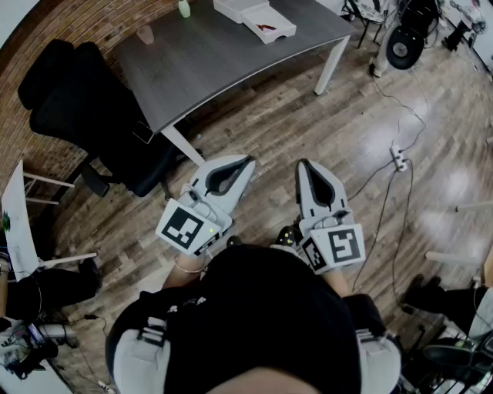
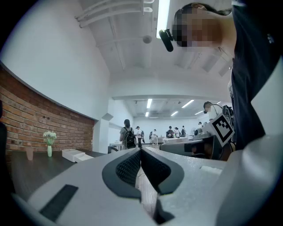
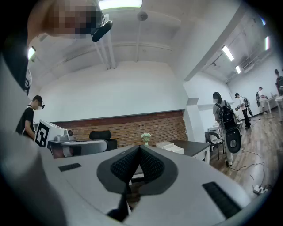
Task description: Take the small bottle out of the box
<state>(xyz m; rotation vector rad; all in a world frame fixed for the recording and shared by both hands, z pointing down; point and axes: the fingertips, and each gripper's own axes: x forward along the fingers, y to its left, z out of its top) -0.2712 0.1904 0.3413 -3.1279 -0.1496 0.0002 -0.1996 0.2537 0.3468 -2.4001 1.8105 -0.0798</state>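
Head view: the person stands on the wooden floor (image 1: 362, 115), well apart from the grey tabletop (image 1: 208, 61) at the far side. The left gripper (image 1: 248, 161) and right gripper (image 1: 302, 163) are held level in front of the body. The open white box (image 1: 240, 11) lies at the tabletop's far right end. The small bottle cannot be made out from here and is presumably inside the box.

Left gripper view: the fingers (image 2: 129, 167) are closed tip to tip with nothing between them. The box (image 2: 72, 154) sits far off to the left, beside a vase of flowers (image 2: 49, 145).

Right gripper view: these fingers (image 3: 126, 165) are also pressed together and empty. The box (image 3: 170, 146) lies straight ahead, by the vase (image 3: 145, 138).

The step in hand looks like the approach. It is best done by walking up close, keeping clear of the black chair (image 1: 92, 115). One gripper should spread wide before it goes down into the box. It can then close round the bottle's body and lift straight up.
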